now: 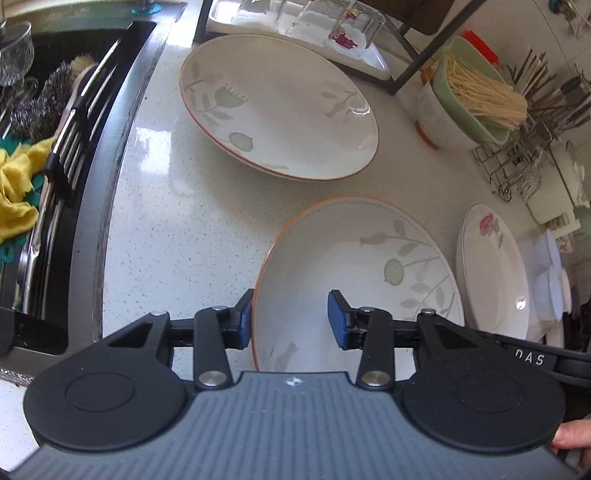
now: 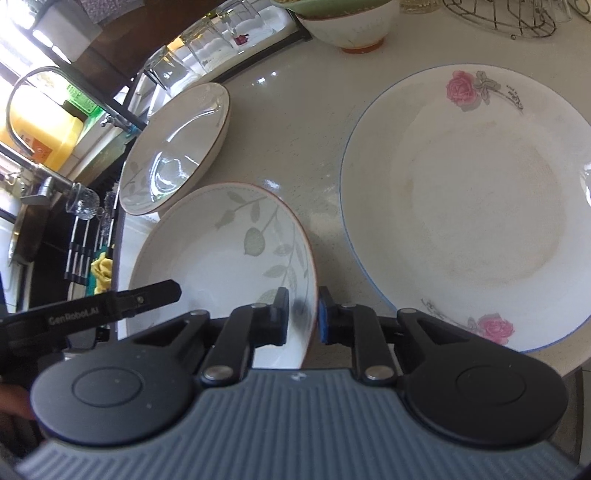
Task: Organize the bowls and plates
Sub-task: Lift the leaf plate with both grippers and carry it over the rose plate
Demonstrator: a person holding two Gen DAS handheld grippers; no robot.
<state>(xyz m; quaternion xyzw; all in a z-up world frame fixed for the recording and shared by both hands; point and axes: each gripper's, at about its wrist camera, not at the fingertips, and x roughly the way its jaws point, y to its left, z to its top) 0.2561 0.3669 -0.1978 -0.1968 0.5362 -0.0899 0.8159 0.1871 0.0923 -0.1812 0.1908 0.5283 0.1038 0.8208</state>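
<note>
A white deep plate with grey leaves and an orange rim (image 1: 354,280) (image 2: 221,258) sits on the speckled counter between both grippers. My left gripper (image 1: 291,319) straddles its left rim: one blue pad lies against the outside, the other rests on the inner wall. One of its fingers (image 2: 147,295) shows in the right wrist view. My right gripper (image 2: 303,318) is shut on the plate's right rim, which looks tilted up. A matching leaf plate (image 1: 277,107) (image 2: 177,147) lies beyond it. A flat rose-patterned plate (image 1: 495,269) (image 2: 465,206) lies to the right.
A sink (image 1: 110,110) with a scourer and a yellow cloth (image 1: 18,184) runs along the left. Upturned glasses (image 1: 314,22) stand on a tray at the back. A green bowl of sticks (image 1: 472,99) nests in a white bowl, beside a wire rack (image 1: 517,166).
</note>
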